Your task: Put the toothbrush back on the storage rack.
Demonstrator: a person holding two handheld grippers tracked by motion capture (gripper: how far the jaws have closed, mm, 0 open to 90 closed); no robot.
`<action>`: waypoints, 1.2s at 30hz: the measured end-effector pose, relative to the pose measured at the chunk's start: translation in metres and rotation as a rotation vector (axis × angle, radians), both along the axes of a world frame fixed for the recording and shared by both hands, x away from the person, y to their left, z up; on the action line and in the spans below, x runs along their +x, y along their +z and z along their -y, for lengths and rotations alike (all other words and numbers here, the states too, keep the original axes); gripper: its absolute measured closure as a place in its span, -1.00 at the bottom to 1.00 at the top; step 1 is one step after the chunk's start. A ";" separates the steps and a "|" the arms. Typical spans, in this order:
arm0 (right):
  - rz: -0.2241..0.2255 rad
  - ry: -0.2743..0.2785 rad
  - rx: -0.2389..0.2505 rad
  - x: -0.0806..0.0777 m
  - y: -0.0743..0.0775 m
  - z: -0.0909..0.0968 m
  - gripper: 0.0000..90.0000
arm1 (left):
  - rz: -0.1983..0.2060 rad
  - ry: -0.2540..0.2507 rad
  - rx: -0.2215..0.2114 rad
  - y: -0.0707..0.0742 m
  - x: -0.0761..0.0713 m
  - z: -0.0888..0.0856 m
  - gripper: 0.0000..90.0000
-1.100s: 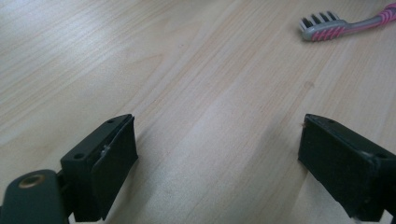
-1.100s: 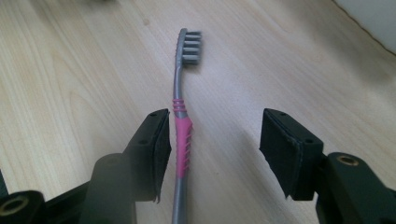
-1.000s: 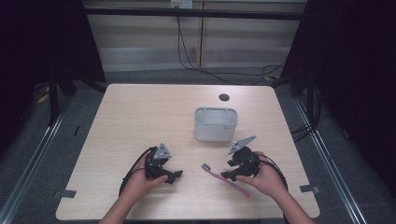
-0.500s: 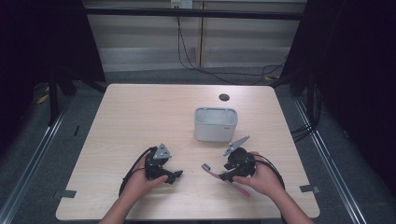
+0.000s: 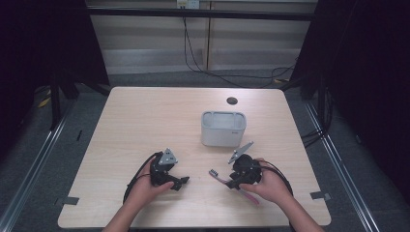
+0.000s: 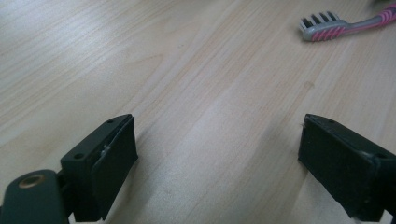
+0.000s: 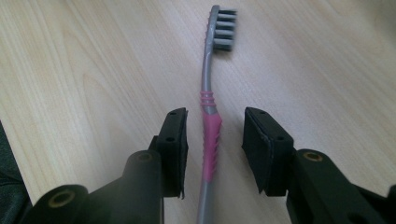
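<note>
I have my right gripper (image 7: pixel 215 140) low over the pale wooden table (image 5: pixel 145 121), its jaws just closing in with the pink-and-grey plastic toothbrush (image 7: pixel 209 135) lying flat between them, its handle in the gap and neither pad touching it yet. The dark bristled head points away beyond the jaw tips. My left gripper (image 6: pixel 217 158) rests with jaws wide apart over bare wood, the toothbrush well beyond them.

each black tool (image 5: pixel 182 182) has 2 blocky screw-holed jaws, a grey triangular plate and a black cable.
</note>
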State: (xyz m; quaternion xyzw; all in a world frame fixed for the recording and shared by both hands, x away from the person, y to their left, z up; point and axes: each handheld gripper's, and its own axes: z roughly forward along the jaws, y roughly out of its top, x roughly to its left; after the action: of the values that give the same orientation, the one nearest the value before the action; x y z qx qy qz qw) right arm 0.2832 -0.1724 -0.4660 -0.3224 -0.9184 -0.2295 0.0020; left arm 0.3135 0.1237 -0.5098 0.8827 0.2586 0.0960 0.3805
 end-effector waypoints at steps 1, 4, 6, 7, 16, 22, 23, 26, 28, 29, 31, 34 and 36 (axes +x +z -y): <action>-0.002 0.002 -0.003 0.000 -0.001 0.000 0.38 | 0.000 0.000 0.000 0.000 0.000 0.000 -0.76; -0.014 0.003 -0.002 -0.001 -0.002 -0.001 0.44 | -0.001 0.000 0.003 0.000 0.000 0.000 -0.76; -0.022 0.006 -0.008 -0.001 -0.003 -0.001 0.46 | -0.001 0.000 0.003 0.000 0.000 0.000 -0.76; -0.021 0.004 -0.013 -0.001 -0.003 -0.001 0.47 | 0.000 0.000 0.001 0.000 0.000 0.000 -0.76; -0.028 0.007 -0.038 -0.001 -0.003 -0.001 0.56 | 0.000 0.000 0.000 0.000 0.000 0.000 -0.76; -0.032 0.004 -0.048 -0.001 -0.004 -0.001 0.59 | 0.000 0.000 0.001 0.000 0.000 0.000 -0.76; -0.032 0.004 -0.048 -0.001 -0.004 -0.001 0.59 | 0.000 0.000 0.001 0.000 0.000 0.000 -0.76; -0.034 0.009 -0.055 -0.001 -0.005 -0.001 0.61 | -0.001 0.000 0.004 0.000 0.000 0.000 -0.76; -0.033 0.014 -0.063 -0.001 -0.005 -0.001 0.62 | 0.000 0.000 0.001 0.000 0.000 0.000 -0.76; -0.032 0.013 -0.064 -0.001 -0.005 -0.002 0.62 | -0.001 0.000 0.003 0.000 0.000 0.000 -0.76; -0.031 0.020 -0.069 -0.001 -0.005 -0.002 0.64 | 0.000 0.000 0.000 0.000 0.000 0.000 -0.76; -0.032 0.016 -0.072 -0.001 -0.005 -0.003 0.65 | -0.001 0.000 0.003 0.000 0.000 0.000 -0.76; -0.032 0.016 -0.076 -0.001 -0.005 -0.003 0.65 | -0.001 0.000 0.003 0.000 0.000 0.000 -0.76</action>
State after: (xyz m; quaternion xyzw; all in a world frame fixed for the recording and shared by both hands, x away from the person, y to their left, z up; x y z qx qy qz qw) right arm 0.2826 -0.1698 -0.4712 -0.3185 -0.9288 -0.1895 0.0063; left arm 0.3135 0.1238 -0.5096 0.8833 0.2587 0.0961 0.3790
